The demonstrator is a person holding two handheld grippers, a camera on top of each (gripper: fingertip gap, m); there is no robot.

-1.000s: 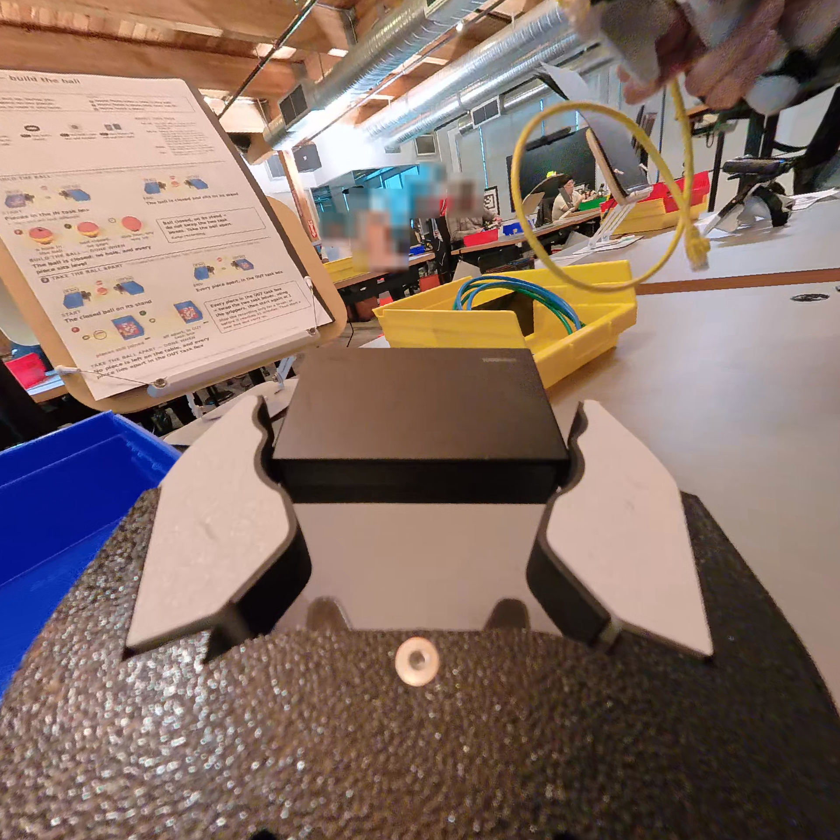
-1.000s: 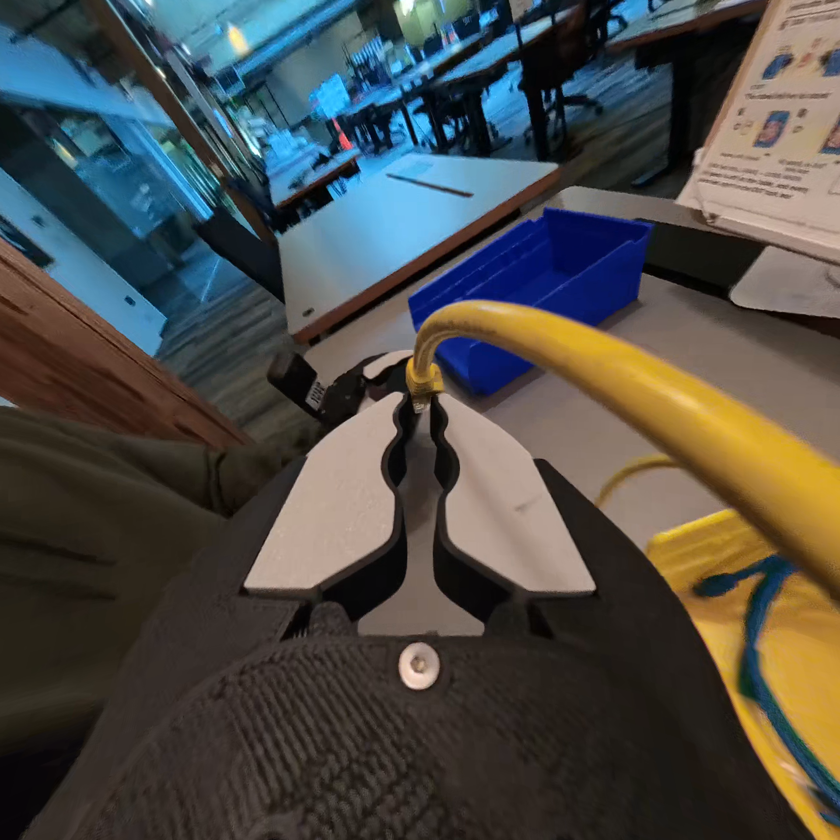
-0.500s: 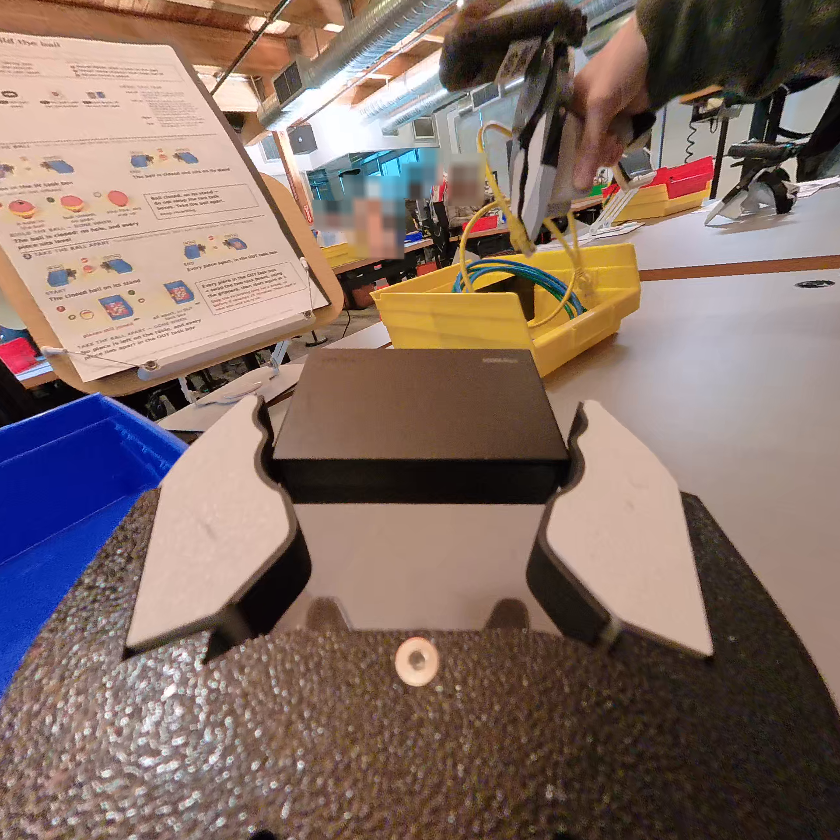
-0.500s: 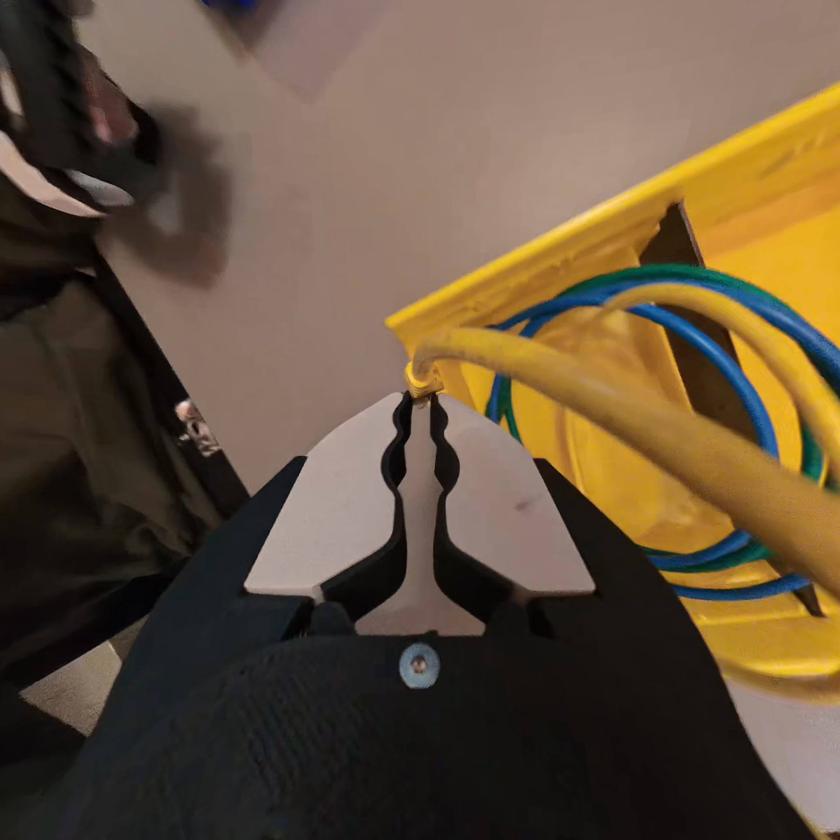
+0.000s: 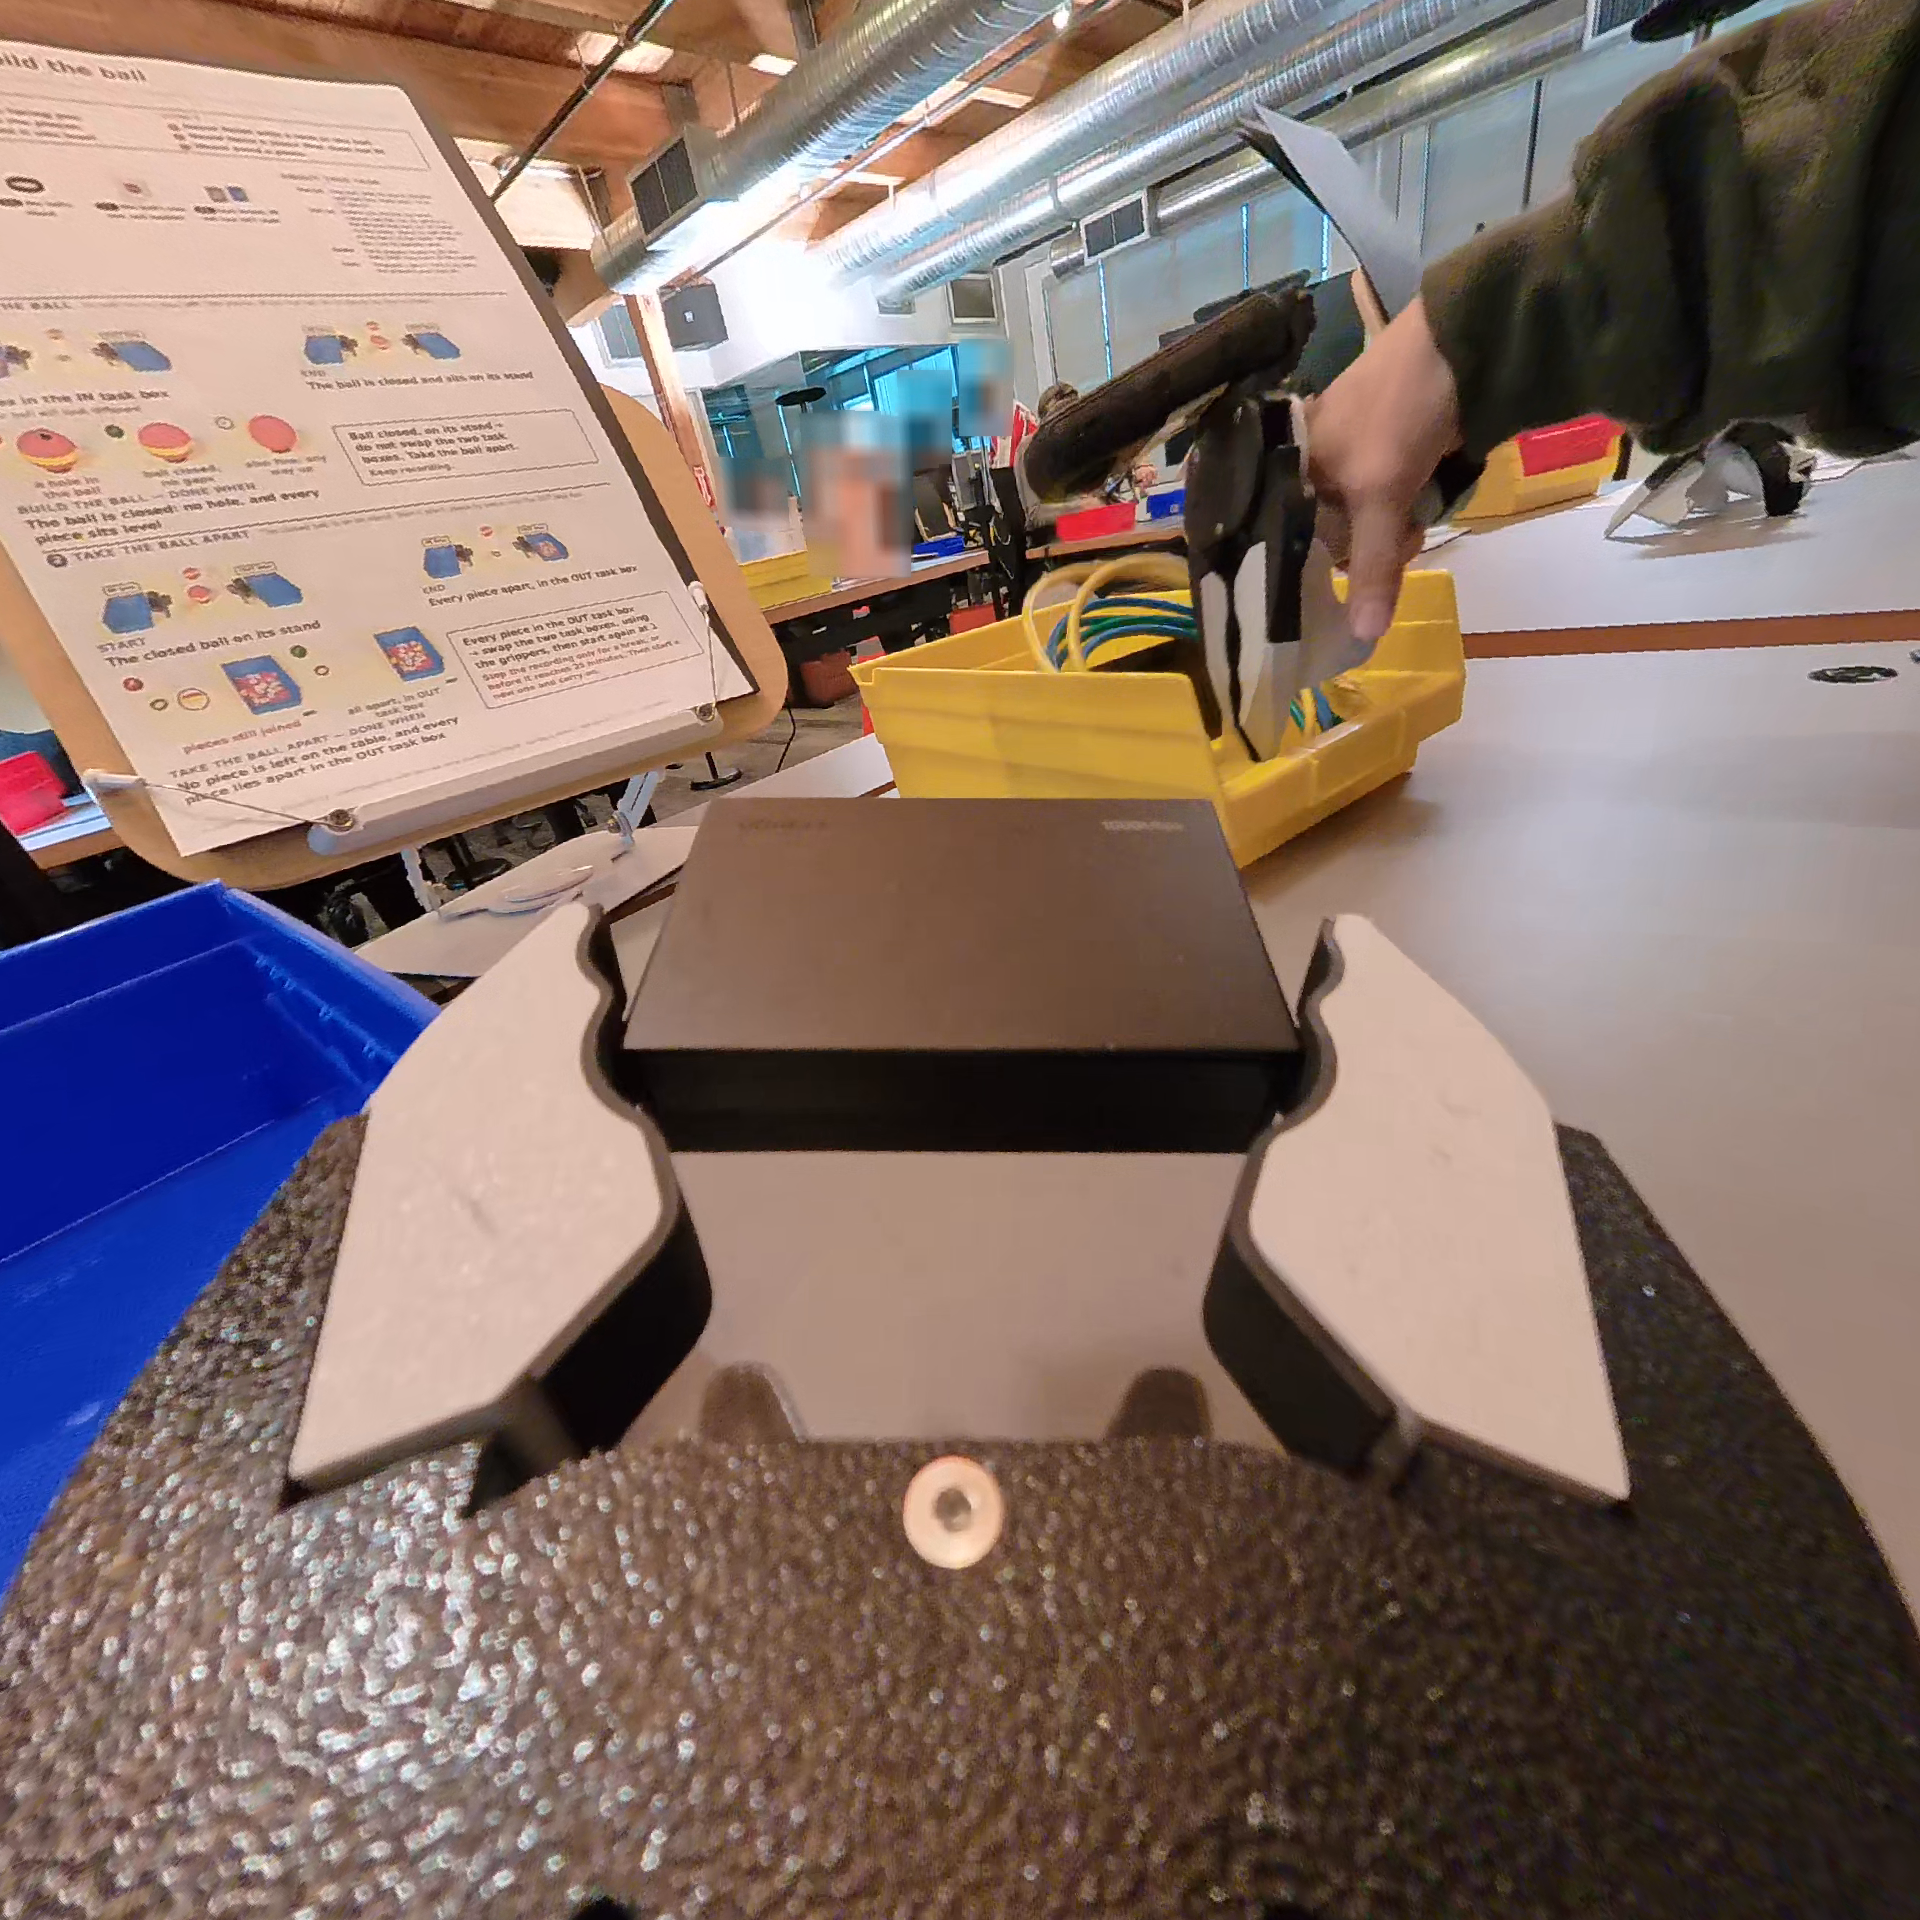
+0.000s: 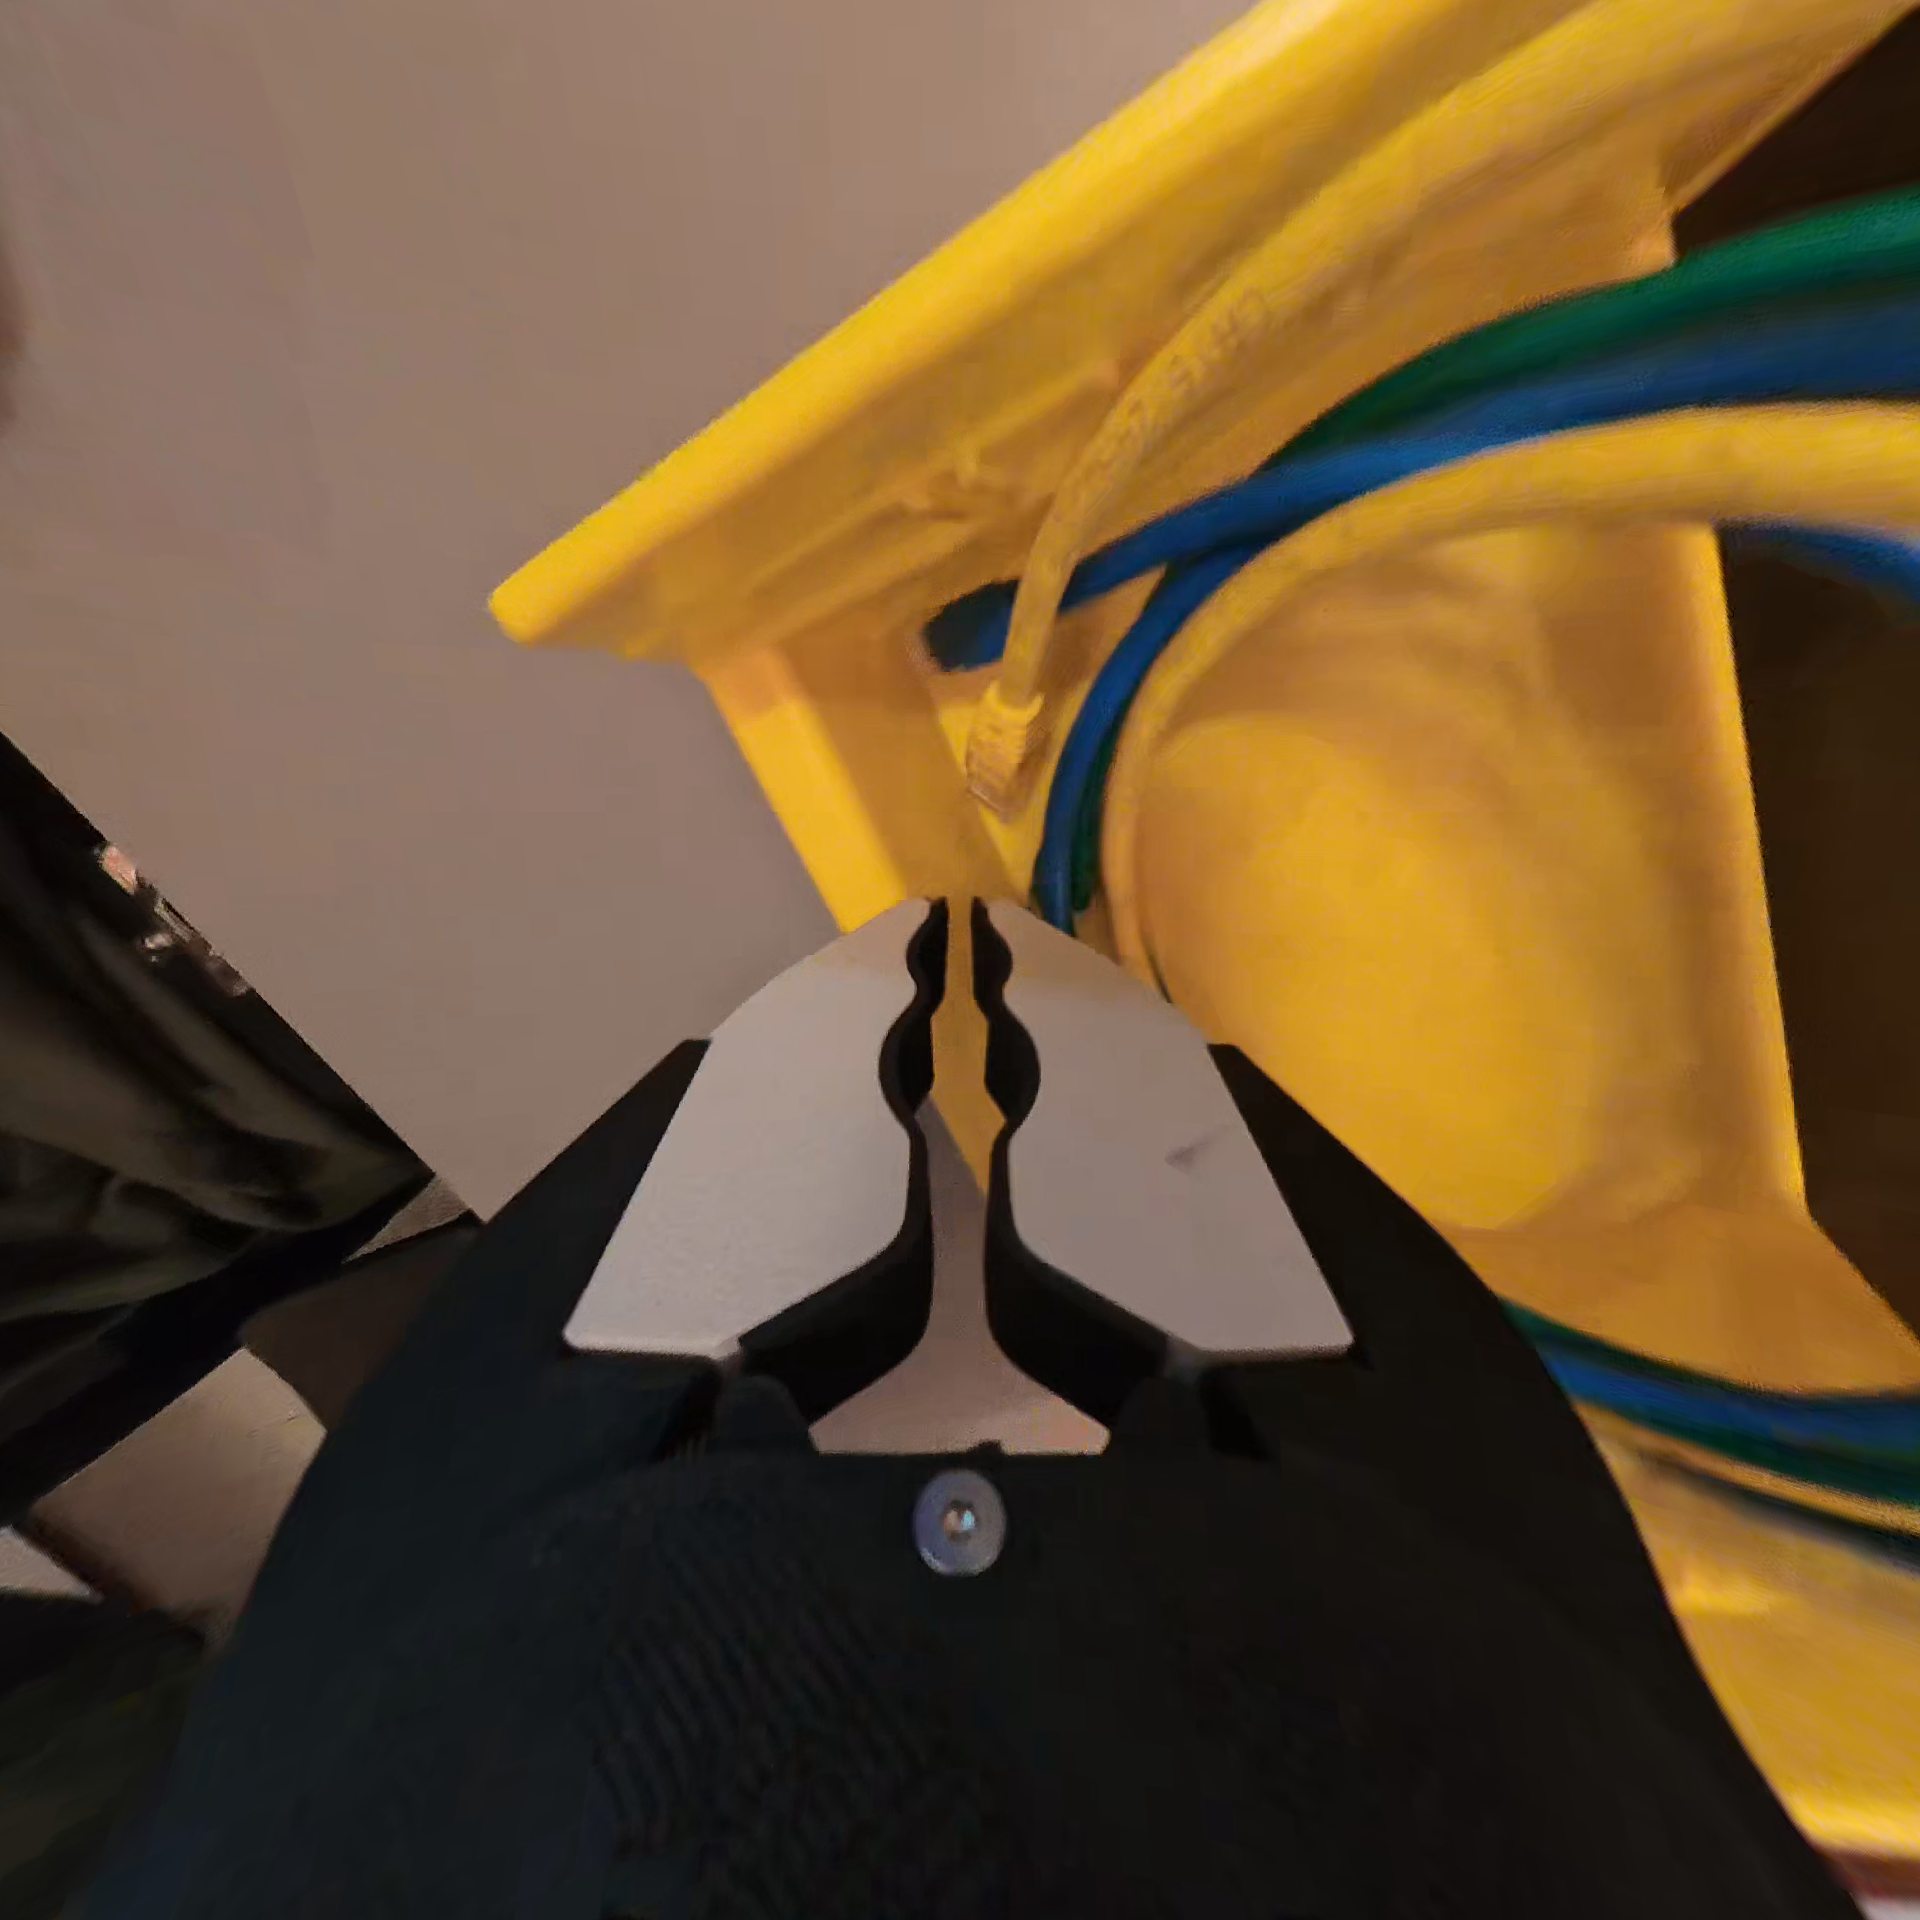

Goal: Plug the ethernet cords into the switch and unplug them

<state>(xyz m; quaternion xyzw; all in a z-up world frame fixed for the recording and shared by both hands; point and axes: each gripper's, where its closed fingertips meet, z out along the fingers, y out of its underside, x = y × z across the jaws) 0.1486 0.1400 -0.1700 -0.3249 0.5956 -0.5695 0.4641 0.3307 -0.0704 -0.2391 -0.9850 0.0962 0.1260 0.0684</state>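
My left gripper (image 5: 956,977) is shut on the near end of a black ethernet switch (image 5: 956,914) that rests flat on the grey table. Its ports are not visible. My right gripper (image 6: 958,909) is shut and empty, with only a thin slit between the jaws. It points down into the yellow bin (image 6: 831,416); it also shows in the left wrist view (image 5: 1247,675). The yellow ethernet cord's plug (image 6: 1003,748) lies loose in the bin just beyond its tips, beside coiled blue cords (image 6: 1081,748) and a green cord (image 6: 1766,270).
The yellow bin (image 5: 1039,727) stands behind and right of the switch. A blue bin (image 5: 156,1060) sits to the left. An instruction board (image 5: 312,468) leans at the back left. A person's hand and dark sleeve (image 5: 1662,260) hold the right gripper.
The right gripper carried the yellow cord down into the yellow bin and let go of its plug, then closed empty. The left gripper and the switch have not moved.
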